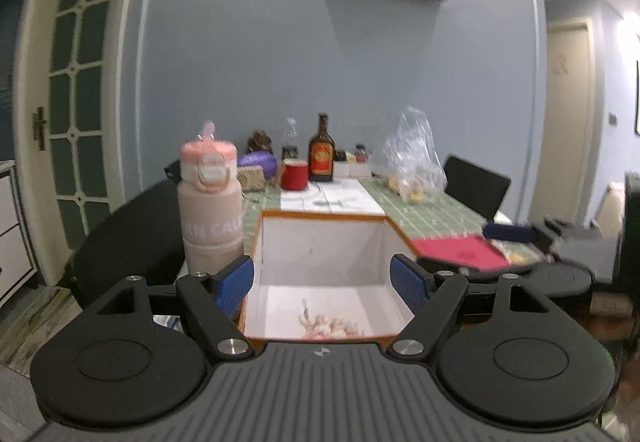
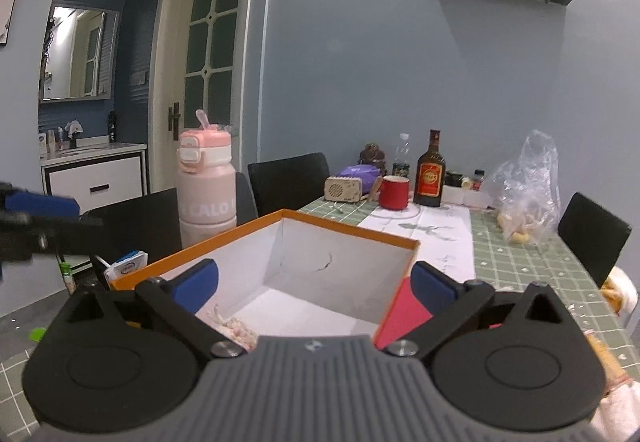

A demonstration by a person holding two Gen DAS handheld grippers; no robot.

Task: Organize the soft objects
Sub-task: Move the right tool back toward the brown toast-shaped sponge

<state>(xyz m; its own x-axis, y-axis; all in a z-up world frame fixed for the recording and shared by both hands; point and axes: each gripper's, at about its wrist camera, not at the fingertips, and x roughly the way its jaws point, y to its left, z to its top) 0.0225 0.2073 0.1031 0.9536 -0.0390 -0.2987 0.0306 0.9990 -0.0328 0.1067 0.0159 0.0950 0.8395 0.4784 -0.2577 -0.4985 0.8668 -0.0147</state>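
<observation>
An open white box with an orange rim [image 1: 324, 215] stands on the table in front of both grippers; it also shows in the right wrist view [image 2: 352, 232]. A pale pink soft thing [image 1: 332, 324] lies on its floor, seen too in the right wrist view [image 2: 236, 328]. My left gripper [image 1: 322, 282] is open and empty above the box's near edge. My right gripper [image 2: 316, 284] is open and empty over the box. The left gripper shows blurred at the far left of the right wrist view [image 2: 40, 209].
A pink water bottle [image 1: 210, 201] stands left of the box. A red flat thing [image 1: 460, 252] lies right of the box. A red mug [image 1: 295, 174], brown bottle [image 1: 321, 153], small radio [image 2: 344, 188] and plastic bag [image 1: 412, 157] stand further back. Black chairs [image 1: 132, 238] surround the table.
</observation>
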